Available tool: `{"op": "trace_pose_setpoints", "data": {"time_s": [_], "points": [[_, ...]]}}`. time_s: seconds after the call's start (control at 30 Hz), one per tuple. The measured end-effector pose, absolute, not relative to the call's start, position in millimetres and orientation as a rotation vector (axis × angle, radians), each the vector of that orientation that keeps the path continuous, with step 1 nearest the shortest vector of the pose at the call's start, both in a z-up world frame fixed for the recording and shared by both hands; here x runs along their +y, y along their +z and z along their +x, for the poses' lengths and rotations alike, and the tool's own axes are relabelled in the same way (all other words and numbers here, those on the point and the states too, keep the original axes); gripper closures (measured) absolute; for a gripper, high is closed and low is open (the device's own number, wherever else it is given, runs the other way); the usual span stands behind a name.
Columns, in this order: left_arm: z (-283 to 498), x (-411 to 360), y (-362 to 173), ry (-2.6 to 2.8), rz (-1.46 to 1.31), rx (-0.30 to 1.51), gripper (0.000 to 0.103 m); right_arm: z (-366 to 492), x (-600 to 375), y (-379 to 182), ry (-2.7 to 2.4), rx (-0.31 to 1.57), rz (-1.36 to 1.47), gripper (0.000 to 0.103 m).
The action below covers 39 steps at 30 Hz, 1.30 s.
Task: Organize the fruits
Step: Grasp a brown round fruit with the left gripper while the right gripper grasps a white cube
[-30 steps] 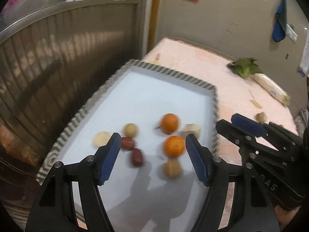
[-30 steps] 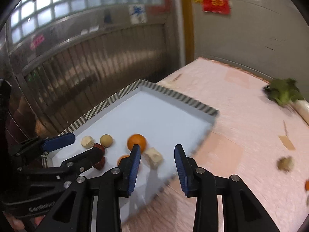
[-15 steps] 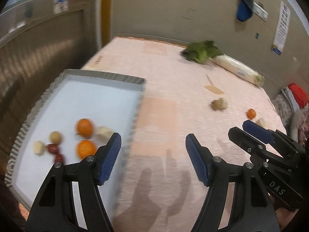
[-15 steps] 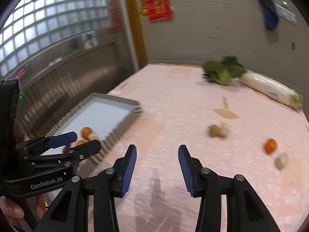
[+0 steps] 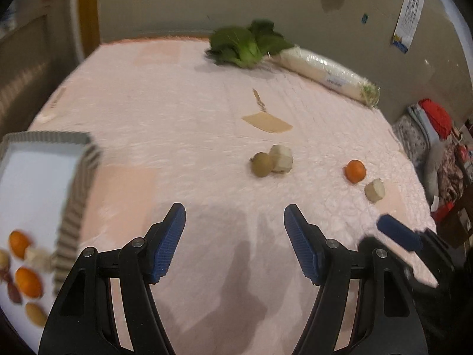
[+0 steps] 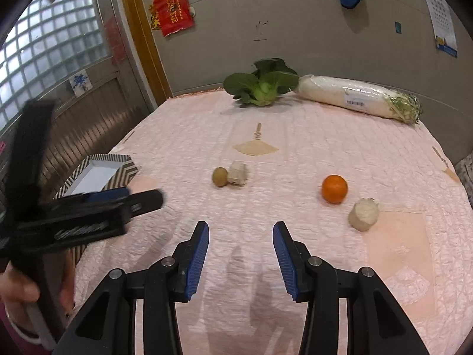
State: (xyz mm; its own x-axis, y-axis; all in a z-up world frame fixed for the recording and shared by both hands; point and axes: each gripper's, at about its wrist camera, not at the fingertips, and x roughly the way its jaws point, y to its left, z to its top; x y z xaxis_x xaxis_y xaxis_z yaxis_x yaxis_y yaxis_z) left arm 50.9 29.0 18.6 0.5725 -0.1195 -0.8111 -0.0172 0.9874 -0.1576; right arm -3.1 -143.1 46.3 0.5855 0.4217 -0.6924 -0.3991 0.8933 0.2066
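A striped tray [image 5: 75,207] at the far left holds oranges [image 5: 28,278], red dates and pale pieces; it also shows in the right wrist view [image 6: 118,171]. On the pink cloth lie a brownish-green round fruit [image 5: 261,164] touching a pale chunk [image 5: 282,158], an orange [image 5: 354,171] and a second pale chunk [image 5: 375,190]. They show in the right wrist view too: fruit [image 6: 220,176], chunk [image 6: 238,173], orange [image 6: 334,189], chunk [image 6: 363,214]. My left gripper [image 5: 235,242] is open and empty. My right gripper [image 6: 241,261] is open and empty above bare cloth.
A bok choy [image 6: 261,84] and a wrapped white radish [image 6: 357,99] lie at the table's far edge by the wall. A tan paper tag [image 6: 255,148] lies mid-table. Clothes are piled off the right side [image 5: 434,136].
Both grippers have swung right, away from the tray, and now face the loose fruit on the cloth. Both stayed open and empty.
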Motion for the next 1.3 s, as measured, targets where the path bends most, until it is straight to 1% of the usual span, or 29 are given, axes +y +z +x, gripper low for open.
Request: {"op": "trace_pose_setpoints", "data": {"time_s": [0.13,0.23,0.67,0.7,0.73,0.77,0.83,0.87,1.17,1.3], "points": [[78,13,3,-0.037,-0.057,0.994,0.033,3,-151,40,0.483,0.825,0.037,0.060],[92,10,-7,-0.041,-0.061,1.028,0.033,8,-156,37,0.487,0.832,0.047,0.060],[126,7,-16,-0.005,-0.039,0.997,0.034,27,-158,29,0.500,0.843,0.048,0.060],[126,8,-16,-0.005,-0.043,0.994,0.036,27,-158,29,0.499,0.842,0.045,0.060],[126,8,-16,-0.004,-0.041,0.987,0.045,27,-158,28,0.499,0.844,0.043,0.060],[126,6,-17,-0.003,-0.024,0.983,0.050,28,-157,27,0.498,0.847,0.042,0.060],[122,3,-17,0.013,0.023,0.978,0.076,29,-156,27,0.495,0.852,0.040,0.060],[120,4,-16,0.007,0.018,0.978,0.080,29,-156,27,0.492,0.853,0.038,0.060],[82,31,-3,0.031,-0.102,0.988,0.081,62,-123,33,0.535,0.858,-0.009,0.059],[57,32,4,0.004,-0.092,0.984,0.080,91,-94,24,0.604,0.866,-0.106,0.059]]}}
